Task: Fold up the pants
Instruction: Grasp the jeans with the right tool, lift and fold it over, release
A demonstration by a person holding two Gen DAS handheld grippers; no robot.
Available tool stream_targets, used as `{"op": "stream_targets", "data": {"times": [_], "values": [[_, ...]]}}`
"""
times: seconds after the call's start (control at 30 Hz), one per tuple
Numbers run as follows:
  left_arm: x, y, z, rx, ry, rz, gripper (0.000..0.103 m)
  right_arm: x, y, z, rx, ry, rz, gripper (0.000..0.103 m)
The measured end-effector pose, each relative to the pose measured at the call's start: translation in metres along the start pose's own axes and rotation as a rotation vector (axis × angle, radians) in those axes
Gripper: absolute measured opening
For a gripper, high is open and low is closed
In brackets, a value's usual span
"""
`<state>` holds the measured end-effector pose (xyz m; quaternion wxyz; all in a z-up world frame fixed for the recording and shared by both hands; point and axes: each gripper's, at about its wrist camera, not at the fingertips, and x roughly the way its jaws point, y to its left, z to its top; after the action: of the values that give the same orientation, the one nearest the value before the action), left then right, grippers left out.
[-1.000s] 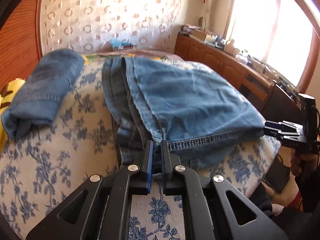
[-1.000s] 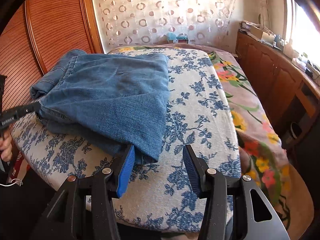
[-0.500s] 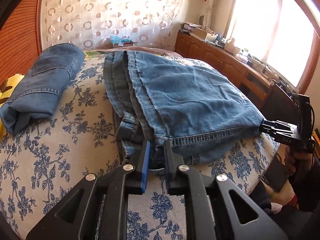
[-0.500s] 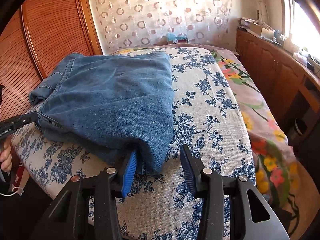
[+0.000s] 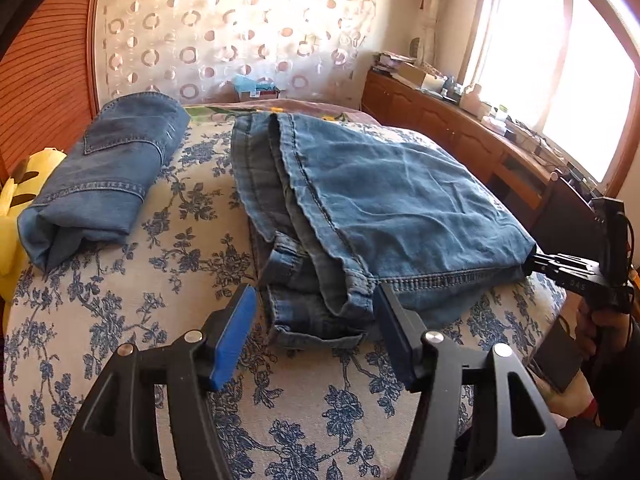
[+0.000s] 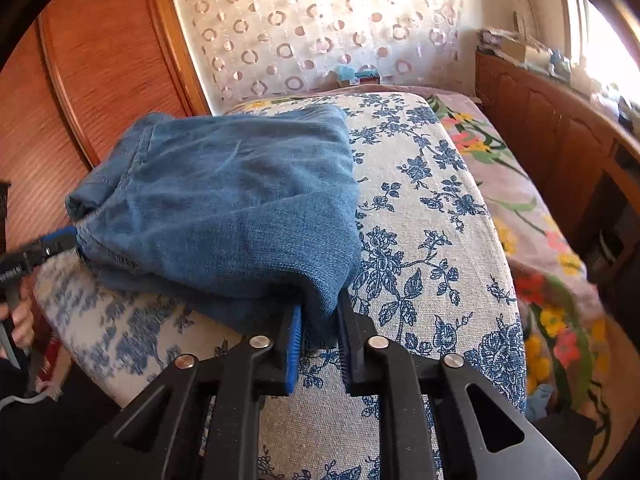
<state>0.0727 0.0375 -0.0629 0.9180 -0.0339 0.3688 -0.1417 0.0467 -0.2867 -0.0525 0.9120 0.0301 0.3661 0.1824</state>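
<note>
The left claw (image 5: 314, 330) is opening, released around the near-left corner of the jeans (image 5: 384, 204), while the right claw (image 6: 318, 342) is closing, grasping the right corner, presumably for the next fold.

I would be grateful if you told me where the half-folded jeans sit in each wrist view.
Left wrist view: the half-folded jeans fill centre to right, near hem between the opening left gripper.
Right wrist view: jeans at left-centre, near corner between the closing right gripper.
Shared landmark: the blue floral cushion beneath them.
</note>
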Motion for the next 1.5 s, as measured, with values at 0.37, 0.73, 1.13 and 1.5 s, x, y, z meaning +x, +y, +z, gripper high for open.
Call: {"op": "stream_targets", "data": {"times": [0.37,0.73,1.13,1.5], "values": [[0.030,-0.005,0.011,0.044,0.058,0.048,0.062,-0.030,0.008,0.034,0.039,-0.112,0.059,0.012],[0.008,0.004,0.012,0.006,0.021,0.047,0.062,-0.033,0.055,0.069,-0.051,-0.195,0.134,0.009],[-0.028,0.054,0.007,-0.076,-0.038,0.114,0.062,0.015,0.154,0.101,-0.242,-0.188,0.328,0.006],[-0.042,0.081,0.003,-0.136,-0.062,0.152,0.062,0.086,0.185,0.074,-0.319,0.003,0.430,0.005]]}}
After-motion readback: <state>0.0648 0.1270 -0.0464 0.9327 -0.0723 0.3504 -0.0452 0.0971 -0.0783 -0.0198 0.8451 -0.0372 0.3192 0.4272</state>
